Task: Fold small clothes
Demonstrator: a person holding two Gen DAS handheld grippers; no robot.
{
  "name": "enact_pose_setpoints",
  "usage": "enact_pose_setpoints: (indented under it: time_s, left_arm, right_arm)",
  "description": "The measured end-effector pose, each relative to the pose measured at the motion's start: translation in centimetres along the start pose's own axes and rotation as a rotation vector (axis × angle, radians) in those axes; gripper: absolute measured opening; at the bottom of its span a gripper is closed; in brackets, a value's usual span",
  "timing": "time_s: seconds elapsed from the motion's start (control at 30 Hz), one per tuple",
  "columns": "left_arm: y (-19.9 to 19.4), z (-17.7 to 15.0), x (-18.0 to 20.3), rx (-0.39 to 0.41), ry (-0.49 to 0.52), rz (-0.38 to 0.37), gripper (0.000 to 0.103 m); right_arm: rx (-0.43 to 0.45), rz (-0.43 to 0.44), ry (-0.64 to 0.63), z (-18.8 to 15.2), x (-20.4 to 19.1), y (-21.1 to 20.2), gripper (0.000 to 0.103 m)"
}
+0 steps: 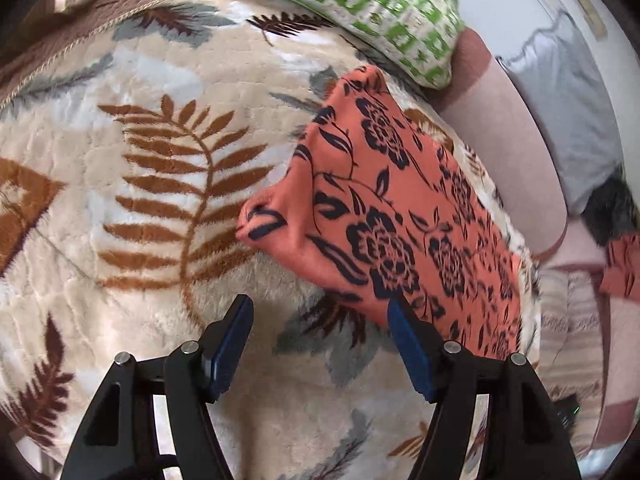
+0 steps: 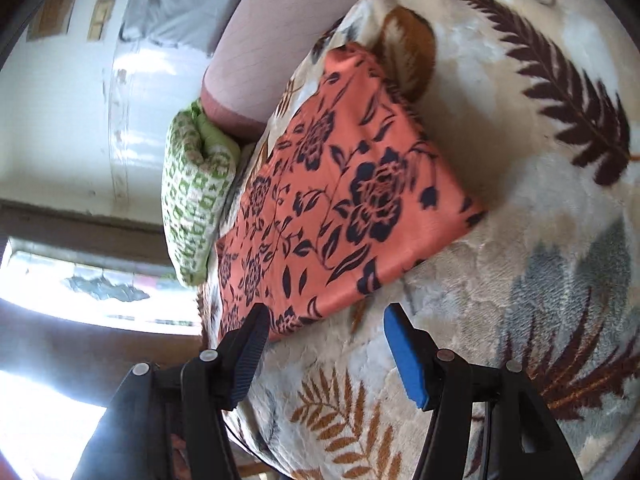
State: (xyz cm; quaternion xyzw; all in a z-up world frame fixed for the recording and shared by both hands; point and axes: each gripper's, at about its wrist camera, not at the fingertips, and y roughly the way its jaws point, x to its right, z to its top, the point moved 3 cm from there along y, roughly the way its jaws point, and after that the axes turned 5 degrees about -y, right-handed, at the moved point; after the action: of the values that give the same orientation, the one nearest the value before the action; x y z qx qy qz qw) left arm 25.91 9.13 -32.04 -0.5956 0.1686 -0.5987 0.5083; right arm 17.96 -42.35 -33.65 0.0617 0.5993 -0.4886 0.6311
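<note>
An orange cloth with a dark flower print point(image 1: 392, 208) lies folded flat on a cream blanket with leaf patterns point(image 1: 140, 184). One corner of it is bunched up at its left end. My left gripper point(image 1: 320, 312) is open and empty, just short of the cloth's near edge. In the right wrist view the same cloth point(image 2: 340, 200) lies ahead on the blanket point(image 2: 520, 240). My right gripper point(image 2: 324, 320) is open and empty, with its fingertips at the cloth's near edge.
A green and white patterned pillow point(image 1: 372, 8) lies beyond the cloth; it also shows in the right wrist view point(image 2: 196, 192). A pinkish bolster point(image 1: 508, 152) and grey fabric point(image 1: 568, 100) lie by the white wall. Another orange piece point(image 1: 624, 268) shows at the far right.
</note>
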Motion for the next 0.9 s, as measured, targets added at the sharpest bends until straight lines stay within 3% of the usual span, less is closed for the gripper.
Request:
enact_pose_setpoints:
  time_s: [0.13,0.3,0.4,0.5,0.6,0.8,0.9]
  left_arm:
    - [1.8,0.5,0.3,-0.044,-0.069,-0.037,0.070]
    - [2.7,1.1,1.5,0.004,-0.124,-0.118,0.070]
    - [3.6,1.6,1.7,0.034,-0.146,-0.127,0.069]
    - [3.9,1.9,1.1,0.056,-0.194,-0.148,0.061]
    - [3.5,1.6,0.1,0.074,-0.241,-0.184,0.060]
    - [2.8,1.1,-1.0,0.136,-0.256,-0.100,0.061]
    - [3.1,1.8,-0.7,0.164,-0.270,-0.071,0.060]
  right_arm:
    - [0.001,0.002,0.043,0.5,1.5,0.6,0.063]
    - [0.015,-0.004,0.107,1.6,3.6,1.9,0.066]
    - [0.059,0.014,0.125,2.6,4.0,2.4,0.067]
    - [0.078,0.029,0.131,3.2,4.0,3.0,0.073]
    - [0.093,0.019,0.102,3.6,3.7,3.2,0.073]
    - [0.129,-0.027,0.013,3.7,2.4,3.8,0.072]
    - [0.147,-0.056,-0.015,3.7,2.1,4.0,0.060]
